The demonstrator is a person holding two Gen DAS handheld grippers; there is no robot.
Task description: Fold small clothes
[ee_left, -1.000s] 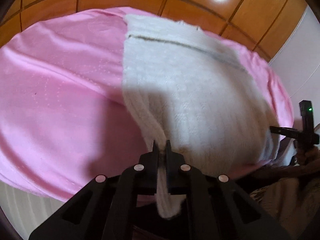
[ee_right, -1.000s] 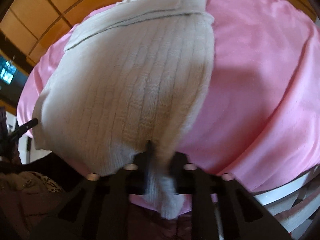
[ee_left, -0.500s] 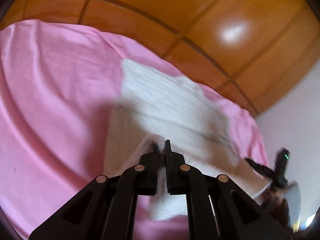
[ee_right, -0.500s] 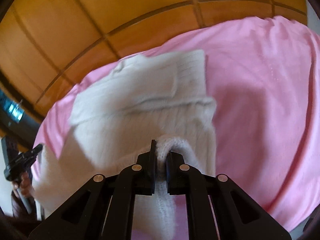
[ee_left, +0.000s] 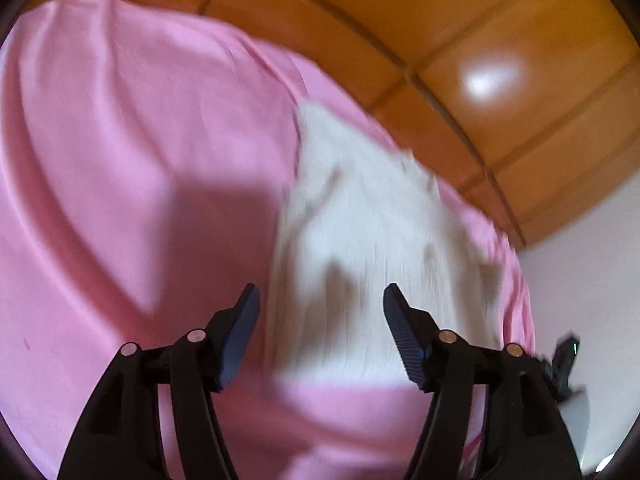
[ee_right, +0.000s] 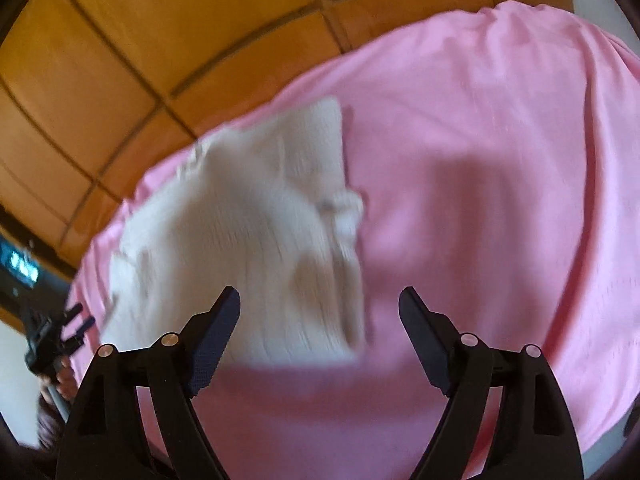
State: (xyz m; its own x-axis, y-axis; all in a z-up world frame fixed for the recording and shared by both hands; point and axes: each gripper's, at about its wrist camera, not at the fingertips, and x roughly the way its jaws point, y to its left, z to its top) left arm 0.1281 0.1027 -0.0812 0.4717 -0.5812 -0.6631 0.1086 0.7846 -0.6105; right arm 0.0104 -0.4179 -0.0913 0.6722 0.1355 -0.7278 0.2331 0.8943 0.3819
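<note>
Pointing down at a slant over the bed, our left gripper (ee_left: 320,304) has just been opening, and its jaws now stand spread with nothing pinched between them. Our right gripper (ee_right: 320,304) has just been opening too, equally wide and empty. Below them the white knitted garment (ee_left: 372,256) lies released on the pink sheet (ee_left: 132,152), its near edge just beyond the fingertips (ee_right: 228,304), blurred in both views. Behind the bed we see glossy orange wooden panels (ee_right: 168,40) crossed by dark seams. At the left edge of the right view, a hand (ee_right: 60,376) grips the other tool's handle.
</note>
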